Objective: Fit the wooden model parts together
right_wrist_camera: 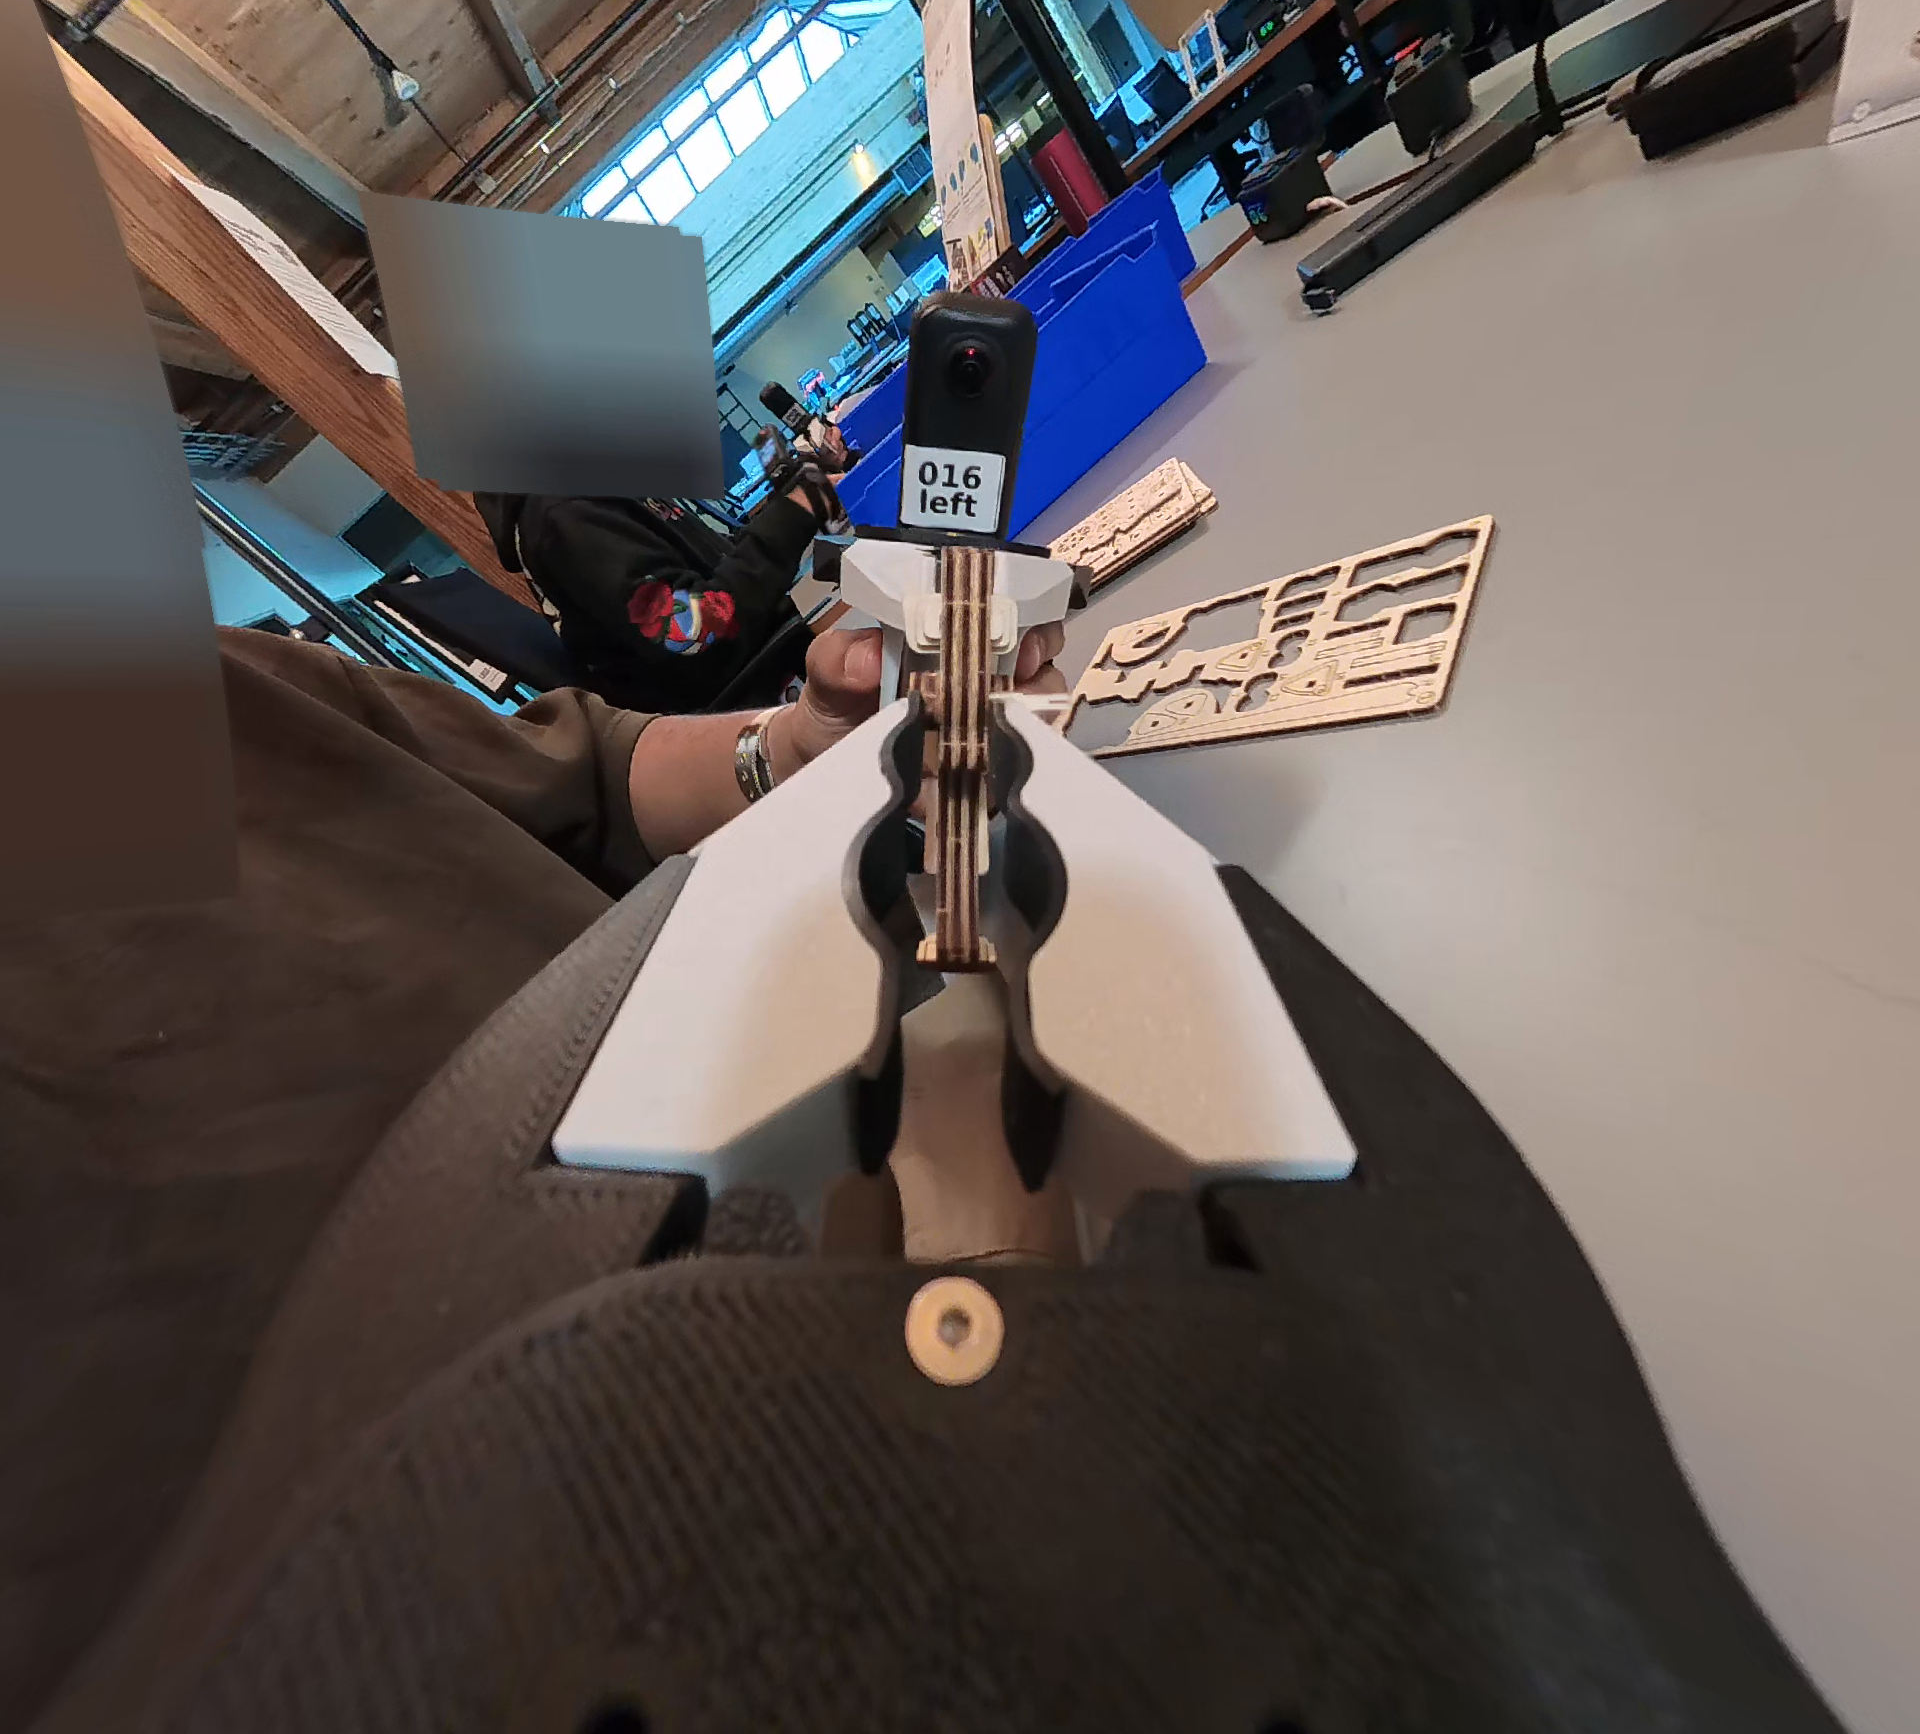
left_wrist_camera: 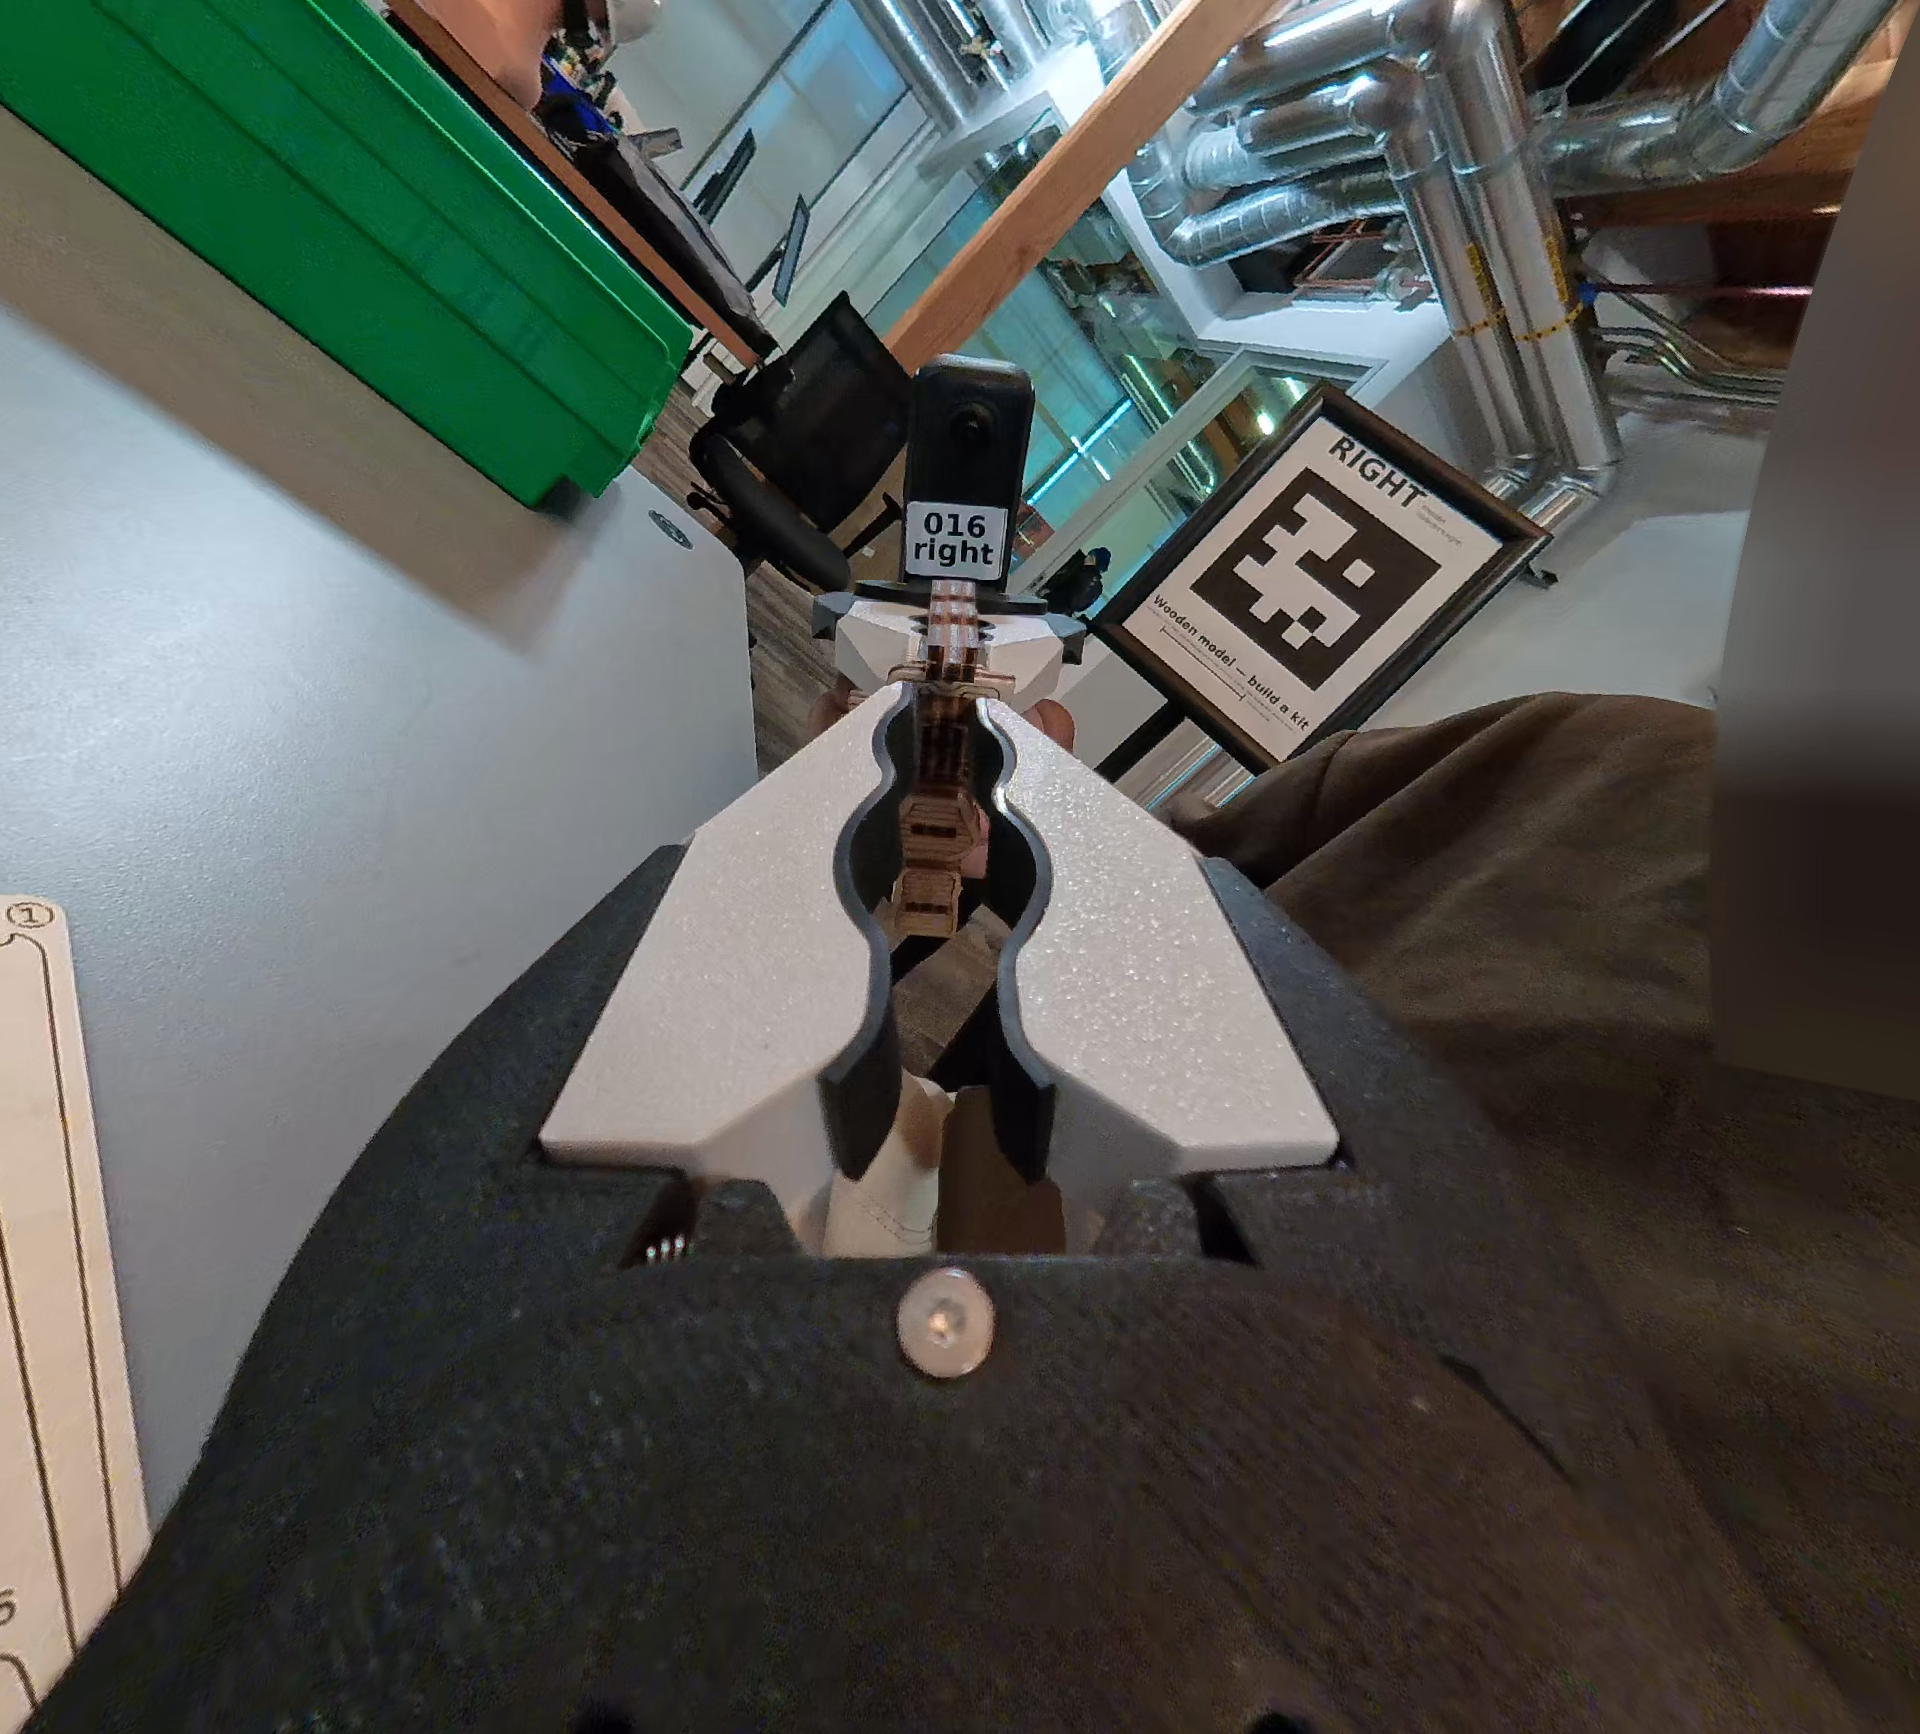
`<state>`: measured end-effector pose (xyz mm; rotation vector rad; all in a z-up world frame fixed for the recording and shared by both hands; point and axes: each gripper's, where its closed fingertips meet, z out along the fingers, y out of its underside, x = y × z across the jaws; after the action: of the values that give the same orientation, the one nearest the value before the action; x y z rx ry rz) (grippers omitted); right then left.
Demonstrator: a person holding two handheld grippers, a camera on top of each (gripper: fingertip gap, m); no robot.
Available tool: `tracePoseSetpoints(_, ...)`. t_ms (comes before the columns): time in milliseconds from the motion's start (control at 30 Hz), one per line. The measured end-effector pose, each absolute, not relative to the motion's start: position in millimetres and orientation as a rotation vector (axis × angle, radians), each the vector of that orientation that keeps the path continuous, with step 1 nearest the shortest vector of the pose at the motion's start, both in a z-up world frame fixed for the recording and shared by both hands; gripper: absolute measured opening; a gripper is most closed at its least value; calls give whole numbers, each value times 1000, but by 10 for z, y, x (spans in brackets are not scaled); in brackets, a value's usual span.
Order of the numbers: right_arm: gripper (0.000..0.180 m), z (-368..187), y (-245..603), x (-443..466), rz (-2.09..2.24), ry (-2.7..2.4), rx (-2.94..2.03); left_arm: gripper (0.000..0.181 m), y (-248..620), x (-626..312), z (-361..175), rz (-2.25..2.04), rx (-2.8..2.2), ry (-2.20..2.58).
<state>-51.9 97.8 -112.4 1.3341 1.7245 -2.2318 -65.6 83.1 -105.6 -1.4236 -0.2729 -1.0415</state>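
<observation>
A small layered wooden model [left_wrist_camera: 935, 837] is held in the air between the two grippers, which face each other tip to tip. In the left wrist view my left gripper [left_wrist_camera: 940, 697] is shut on one end of it, and the right gripper [left_wrist_camera: 948, 650] shows just beyond, clamped on the other end. In the right wrist view my right gripper [right_wrist_camera: 956, 718] is shut on the wooden model [right_wrist_camera: 958, 811], with the left gripper [right_wrist_camera: 951, 609] and a hand behind it. The joint between the parts is hidden inside the fingers.
A punched-out wooden parts sheet [right_wrist_camera: 1299, 635] and a stack of sheets [right_wrist_camera: 1143, 510] lie on the grey table [right_wrist_camera: 1558, 437]. A blue bin [right_wrist_camera: 1091, 354] stands behind them. A green bin [left_wrist_camera: 312, 126], a paper sheet [left_wrist_camera: 52, 1165] and a framed marker sign [left_wrist_camera: 1320, 583] are on the other side. A person sits across. The tips of both grippers are at nearly the same place.
</observation>
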Motion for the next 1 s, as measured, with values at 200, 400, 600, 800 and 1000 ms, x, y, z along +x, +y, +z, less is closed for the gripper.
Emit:
tracePoseSetpoints(200, 10, -1066, 1054, -539, -2275, 1693, 1354, 26, 853, -653, -1073, -1070, -1407, -305)
tracePoseSetpoints(400, 10, -1033, 1107, -549, -2310, 1723, 1374, 39, 904, -520, -1169, -1061, -1487, -266)
tracePoseSetpoints(600, 10, -1008, 1112, -549, -2335, 1696, 1371, 43, 934, -378, -1242, -1005, -1569, -190)
tracePoseSetpoints(800, 10, -1008, 1106, -552, -2335, 1654, 1364, 43, 930, -429, -1230, -1035, -1540, -223)
tracePoseSetpoints(1000, 10, -1015, 1080, -549, -2329, 1656, 1358, 42, 914, -459, -1182, -1028, -1513, -223)
